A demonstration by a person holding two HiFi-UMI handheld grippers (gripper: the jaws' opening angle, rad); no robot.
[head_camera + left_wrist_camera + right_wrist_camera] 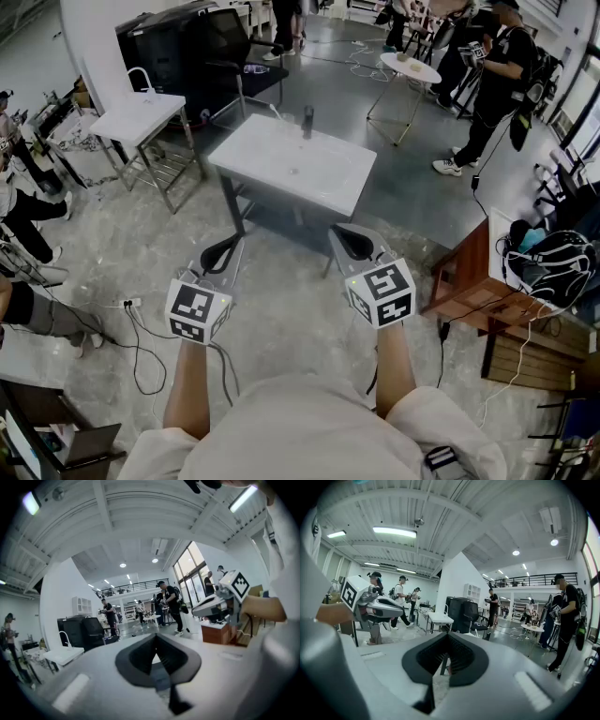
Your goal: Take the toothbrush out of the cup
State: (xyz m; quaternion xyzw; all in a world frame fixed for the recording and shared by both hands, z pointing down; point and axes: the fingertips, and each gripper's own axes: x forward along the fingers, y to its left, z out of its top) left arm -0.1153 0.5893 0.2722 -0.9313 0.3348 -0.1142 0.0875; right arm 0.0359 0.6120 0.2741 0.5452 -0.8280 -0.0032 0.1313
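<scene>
From the head view, the cup (307, 122) stands upright at the tabletop's (281, 178) far edge, well ahead of me. My right tool (350, 237) is slightly nearer. The toothbrush is too small to make out. In the left gripper view, my left tool (156, 640) is closed and empty. In the right gripper view, the right tool is closed on nothing too.

White table (323, 183), dark cup (307, 121), grey floor (281, 309)
</scene>
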